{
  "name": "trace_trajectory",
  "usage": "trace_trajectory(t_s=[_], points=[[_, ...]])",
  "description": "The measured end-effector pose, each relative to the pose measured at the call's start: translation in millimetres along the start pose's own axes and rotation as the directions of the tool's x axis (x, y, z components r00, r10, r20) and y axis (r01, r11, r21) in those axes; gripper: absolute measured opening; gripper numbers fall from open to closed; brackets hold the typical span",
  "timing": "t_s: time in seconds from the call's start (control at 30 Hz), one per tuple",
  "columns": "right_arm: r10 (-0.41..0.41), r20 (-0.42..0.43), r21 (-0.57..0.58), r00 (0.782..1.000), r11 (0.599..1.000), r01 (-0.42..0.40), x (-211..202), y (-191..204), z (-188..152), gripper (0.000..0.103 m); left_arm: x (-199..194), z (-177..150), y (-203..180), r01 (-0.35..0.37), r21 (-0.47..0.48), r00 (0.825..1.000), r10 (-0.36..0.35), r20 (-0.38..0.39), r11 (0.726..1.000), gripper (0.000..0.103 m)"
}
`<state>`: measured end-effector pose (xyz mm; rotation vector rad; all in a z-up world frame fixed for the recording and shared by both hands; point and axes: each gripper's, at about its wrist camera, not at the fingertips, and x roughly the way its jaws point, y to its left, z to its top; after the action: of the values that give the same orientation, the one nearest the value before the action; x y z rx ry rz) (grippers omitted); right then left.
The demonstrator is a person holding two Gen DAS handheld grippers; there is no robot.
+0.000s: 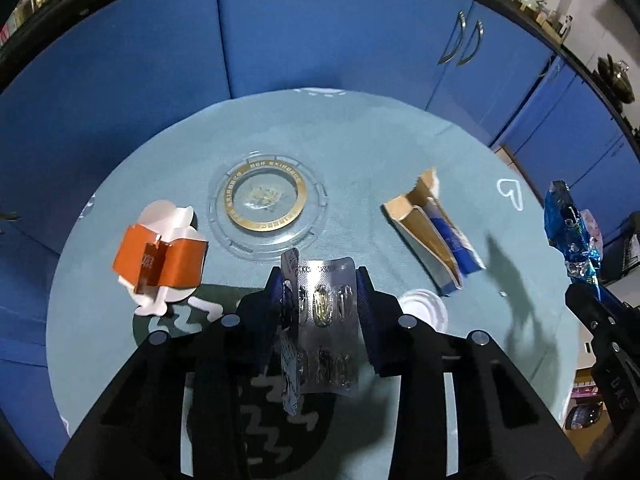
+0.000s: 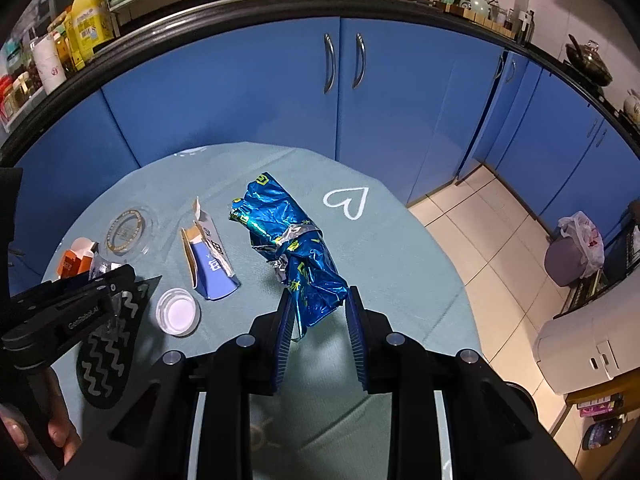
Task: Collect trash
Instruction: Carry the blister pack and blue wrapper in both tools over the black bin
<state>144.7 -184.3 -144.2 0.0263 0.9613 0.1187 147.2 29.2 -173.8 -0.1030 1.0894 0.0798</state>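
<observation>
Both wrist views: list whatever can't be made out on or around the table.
- Blister packs, left wrist view: lower ends hidden behind the left gripper.
- Blue foil wrapper, right wrist view: bottom hidden between the right gripper fingers.
- Clear lid: ring lettering too small to read.

Blue cabinets, tiled floor, round table, prob. kitchen

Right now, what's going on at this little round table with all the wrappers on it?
A person is clearing trash off the table with a hand-held claw in each hand. The left claw is clamped on a silver pill blister pack, and the right claw grips a crumpled blue foil wrapper. Still lying on the cloth are an orange carton, a torn blue and brown box, a clear plastic lid and a small white cap.
</observation>
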Motion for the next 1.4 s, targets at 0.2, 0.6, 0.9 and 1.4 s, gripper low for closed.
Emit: trace_trajectory(t_s=[0.2, 0.6, 0.9, 1.4], points=[[-0.007, 0.04, 0.006, 0.999, 1.0, 0.007, -26.6, -4.8, -3.6, 0.026, -21.8, 0.3, -9.7, 0.008, 0.009, 0.999, -0.008, 0.033, 1.0, 0.037], [-0.041, 0.125, 0.049, 0.991, 0.998, 0.035, -85.3, -30.9, -19.4, 0.026, -68.9, -14.3, -36.8, 0.028, 0.065, 0.993, -0.035, 0.111, 0.997, 0.037], [-0.088, 0.182, 0.104, 0.979, 0.992, 0.07, -130.2, -67.2, -37.2, 0.026, -108.7, -30.5, -78.0, 0.045, 0.142, 0.984, -0.068, 0.163, 0.989, 0.037], [-0.237, 0.225, 0.243, 0.945, 0.953, 0.181, -185.6, -142.4, -79.1, 0.026, -151.6, -57.9, -155.8, 0.088, 0.287, 0.968, -0.15, 0.2, 0.954, 0.037]])
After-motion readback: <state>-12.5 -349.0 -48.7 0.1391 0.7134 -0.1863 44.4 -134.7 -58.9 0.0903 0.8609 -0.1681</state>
